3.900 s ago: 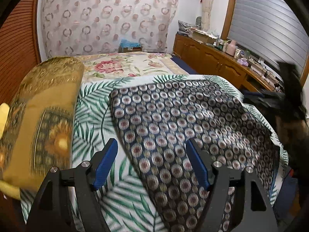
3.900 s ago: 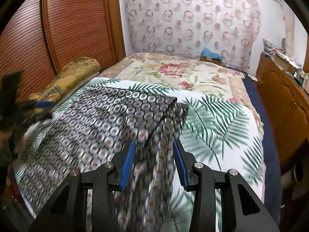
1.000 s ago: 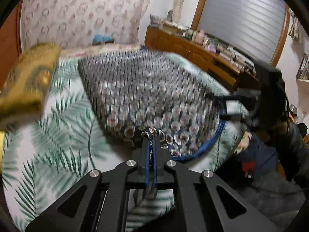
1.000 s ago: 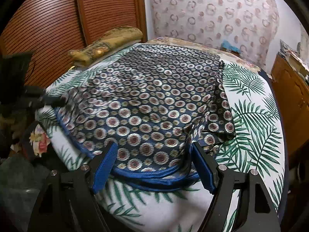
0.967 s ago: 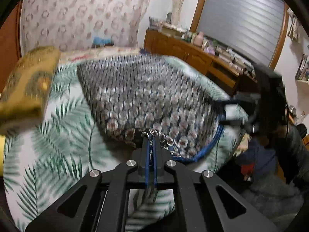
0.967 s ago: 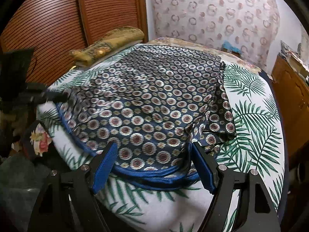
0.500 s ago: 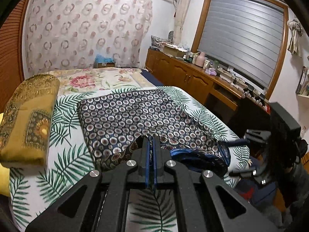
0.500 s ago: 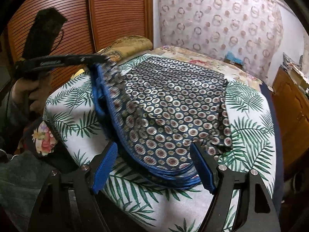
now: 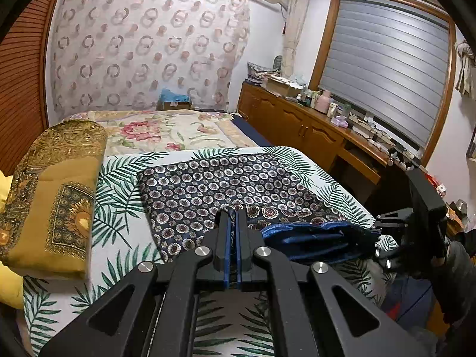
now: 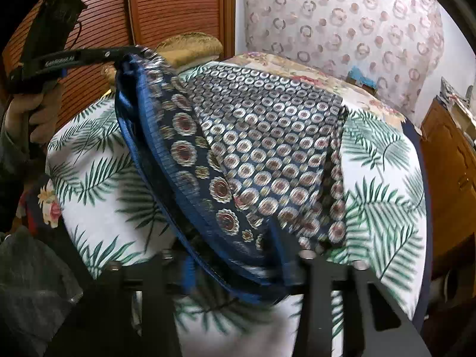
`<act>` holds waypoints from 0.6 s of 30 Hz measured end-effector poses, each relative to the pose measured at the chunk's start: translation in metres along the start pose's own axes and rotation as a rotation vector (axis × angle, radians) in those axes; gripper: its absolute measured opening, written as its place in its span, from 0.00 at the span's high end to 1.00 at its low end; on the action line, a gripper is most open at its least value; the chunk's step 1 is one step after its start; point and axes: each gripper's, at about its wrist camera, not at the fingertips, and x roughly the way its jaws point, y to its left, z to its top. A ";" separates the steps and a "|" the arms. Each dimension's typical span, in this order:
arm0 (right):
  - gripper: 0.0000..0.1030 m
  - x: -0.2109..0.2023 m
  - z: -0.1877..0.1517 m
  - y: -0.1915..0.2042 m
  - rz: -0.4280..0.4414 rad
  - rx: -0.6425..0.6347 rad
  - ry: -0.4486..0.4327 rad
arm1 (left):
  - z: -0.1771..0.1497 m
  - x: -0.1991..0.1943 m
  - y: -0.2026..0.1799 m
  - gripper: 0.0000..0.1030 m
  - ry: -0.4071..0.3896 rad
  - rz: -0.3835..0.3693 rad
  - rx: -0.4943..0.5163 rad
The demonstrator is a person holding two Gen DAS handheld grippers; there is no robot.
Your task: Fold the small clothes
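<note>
A navy patterned cloth (image 9: 226, 181) with a blue hem lies on the palm-leaf sheet (image 9: 116, 178). My left gripper (image 9: 233, 217) is shut on its near hem edge and holds it lifted; it also shows at the upper left of the right wrist view (image 10: 131, 52). The hem (image 10: 184, 184) stretches from there down to my right gripper (image 10: 238, 270), which is blurred with its fingers partly hidden by the cloth. In the left wrist view the right gripper (image 9: 377, 232) touches the bunched blue hem (image 9: 312, 238).
A gold patterned cushion (image 9: 56, 190) lies at the bed's left side. A floral quilt (image 9: 160, 131) covers the far half of the bed. A wooden cabinet (image 9: 312, 136) with clutter runs along the right. A wooden slatted wall (image 10: 166, 6) stands on the left.
My left gripper has lifted the hem higher and pulled it back. My right gripper has moved in onto the hem, and its fingers have come closer together.
</note>
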 end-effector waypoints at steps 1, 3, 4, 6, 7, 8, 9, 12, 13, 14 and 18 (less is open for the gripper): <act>0.79 0.001 0.005 -0.004 0.011 -0.002 -0.005 | 0.002 0.002 0.002 0.97 0.002 0.004 -0.004; 0.89 0.002 0.013 -0.010 0.023 0.003 -0.021 | 0.007 0.005 0.006 0.97 0.006 0.016 -0.004; 0.90 0.003 0.018 -0.015 0.027 0.011 -0.030 | 0.009 0.007 0.008 0.97 0.007 0.020 -0.003; 0.94 0.005 0.029 -0.023 0.028 0.038 -0.046 | 0.016 0.010 0.012 0.97 0.010 0.029 -0.007; 0.95 0.007 0.037 -0.028 0.027 0.047 -0.058 | 0.019 0.012 0.014 0.97 0.010 0.035 -0.009; 0.95 0.008 0.043 -0.031 0.026 0.056 -0.068 | 0.023 0.014 0.019 0.97 0.010 0.048 -0.013; 0.95 0.009 0.049 -0.035 0.031 0.066 -0.077 | 0.027 0.017 0.022 0.97 0.009 0.059 -0.016; 0.96 0.014 0.075 -0.045 0.041 0.067 -0.103 | 0.040 0.027 0.035 0.97 0.012 0.089 -0.017; 0.96 0.016 0.084 -0.048 0.042 0.060 -0.111 | 0.045 0.033 0.040 0.97 0.018 0.101 -0.019; 0.96 0.019 0.093 -0.053 0.047 0.059 -0.119 | 0.048 0.038 0.045 0.97 0.024 0.109 -0.025; 0.96 0.040 0.126 -0.075 0.074 0.077 -0.146 | 0.058 0.057 0.066 0.97 0.045 0.132 -0.053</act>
